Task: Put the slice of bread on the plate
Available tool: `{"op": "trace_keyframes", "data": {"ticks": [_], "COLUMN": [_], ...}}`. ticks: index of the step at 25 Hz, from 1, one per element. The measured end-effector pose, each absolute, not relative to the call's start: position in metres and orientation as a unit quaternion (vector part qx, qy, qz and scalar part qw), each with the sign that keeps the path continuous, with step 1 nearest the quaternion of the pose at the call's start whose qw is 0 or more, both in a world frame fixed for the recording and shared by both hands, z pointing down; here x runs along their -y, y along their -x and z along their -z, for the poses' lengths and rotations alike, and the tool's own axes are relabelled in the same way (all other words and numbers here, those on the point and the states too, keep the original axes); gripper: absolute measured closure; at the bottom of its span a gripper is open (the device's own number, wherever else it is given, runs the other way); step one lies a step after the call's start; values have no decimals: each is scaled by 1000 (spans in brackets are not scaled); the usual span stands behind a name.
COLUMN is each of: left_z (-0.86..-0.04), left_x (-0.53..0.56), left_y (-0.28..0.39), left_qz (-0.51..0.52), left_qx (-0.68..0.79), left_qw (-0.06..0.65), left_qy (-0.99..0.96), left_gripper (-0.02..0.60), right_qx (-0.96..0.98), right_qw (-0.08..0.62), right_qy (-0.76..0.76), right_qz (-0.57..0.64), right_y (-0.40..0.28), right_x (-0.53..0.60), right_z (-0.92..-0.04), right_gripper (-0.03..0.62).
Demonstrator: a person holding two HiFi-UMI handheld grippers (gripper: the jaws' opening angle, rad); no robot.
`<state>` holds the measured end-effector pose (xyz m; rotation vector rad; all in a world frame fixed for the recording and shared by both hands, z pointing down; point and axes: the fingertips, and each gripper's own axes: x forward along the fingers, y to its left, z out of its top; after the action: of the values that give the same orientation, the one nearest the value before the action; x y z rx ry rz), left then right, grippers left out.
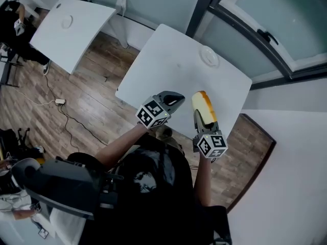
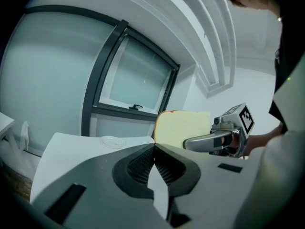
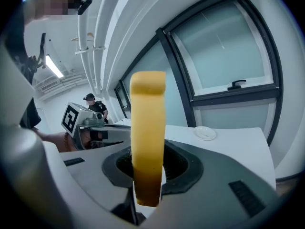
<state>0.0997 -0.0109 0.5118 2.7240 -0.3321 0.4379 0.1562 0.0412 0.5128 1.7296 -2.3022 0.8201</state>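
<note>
White square table [image 1: 168,60] takes up the middle of the head view, its top bare apart from a small white plate [image 1: 209,56] near the far edge by the window wall. The slice of bread [image 1: 203,107] is not on the plate. It is up in the air, seen against the near part of the table and well apart from the plate. It stands upright on edge, clamped in the right gripper [image 1: 201,117], whose jaws are narrow and pressed on the lower end of the slice. Edge-on in the right gripper view the slice is thick, pale yellow up top and darker brown down at the jaws. The left gripper view shows its broad face, squarish and cream-coloured, with a thin brown crust line and a rounded upper corner. The left gripper [image 1: 173,100] sits just beside the right one, to its left. Its jaws are closed together with nothing between them, and it points toward the table. Both grippers carry marker cubes at the back. Further out the floor [image 1: 87,91] is wood plank, with a cable [image 1: 56,106] lying on it. A second white table [image 1: 71,27] stands at upper left. Large frosted windows [image 1: 245,19] in dark frames run behind the table. Another person [image 1: 13,19] in dark clothes is at the far left edge.
</note>
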Motion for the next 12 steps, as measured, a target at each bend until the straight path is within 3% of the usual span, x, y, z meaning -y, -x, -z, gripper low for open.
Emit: {"op": "trace_keyframes", "data": {"ticks": [12], "left_z": [-580], "left_x": [107], "left_y": [-149], "left_qz": [-185], "left_qx": [124], "left_qw": [210], "left_qy": [-952], "left_gripper": [584], "right_qx": [741], "right_qw": [171], "right_qy": [-575], "right_qz": [-300], "right_y": [-215], "right_x": [57], "right_z": [-610], "right_gripper": [502]}}
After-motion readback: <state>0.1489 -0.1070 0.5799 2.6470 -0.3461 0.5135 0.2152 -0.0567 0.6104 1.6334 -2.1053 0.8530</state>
